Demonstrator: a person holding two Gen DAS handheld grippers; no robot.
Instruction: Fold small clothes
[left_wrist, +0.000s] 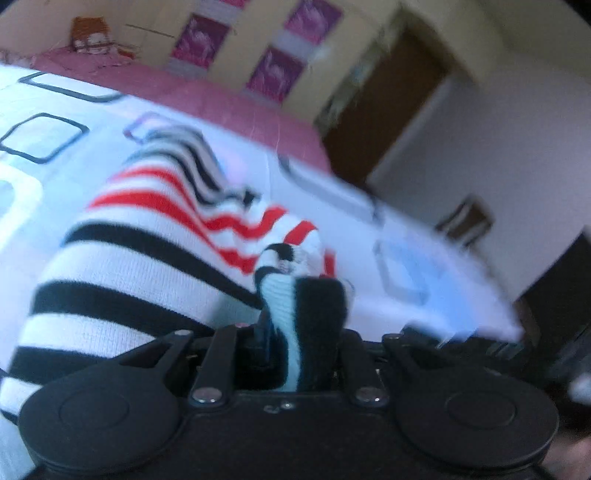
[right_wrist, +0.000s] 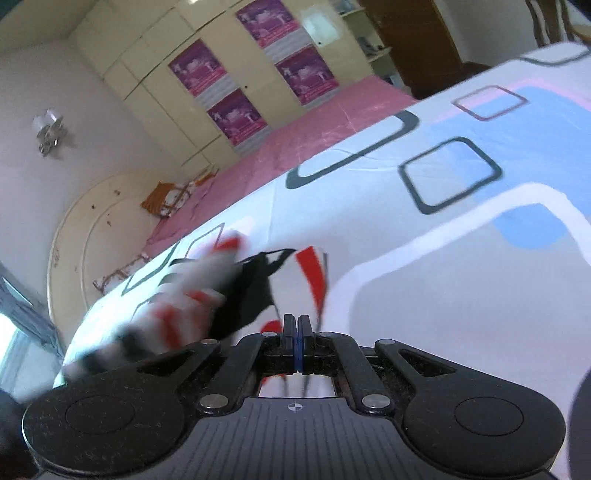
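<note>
A knitted garment (left_wrist: 147, 258) with white, black and red stripes is lifted over a white bed sheet (left_wrist: 406, 236) printed with blue and dark squares. My left gripper (left_wrist: 295, 306) is shut on a bunched edge of it, and the cloth drapes over the fingers and hides most of them. In the right wrist view the same garment (right_wrist: 184, 295) trails blurred to the left. My right gripper (right_wrist: 297, 321) has its fingers pressed together on a thin edge of it, with a red-and-white flap standing just above the tips.
A pink blanket (right_wrist: 295, 147) covers the far side of the bed, with a small orange-and-white heap (right_wrist: 166, 195) on it. Behind it stands a cream wardrobe (right_wrist: 221, 92) with purple posters. A brown door (left_wrist: 388, 103) and a wooden chair (left_wrist: 465, 221) are beyond the bed's edge.
</note>
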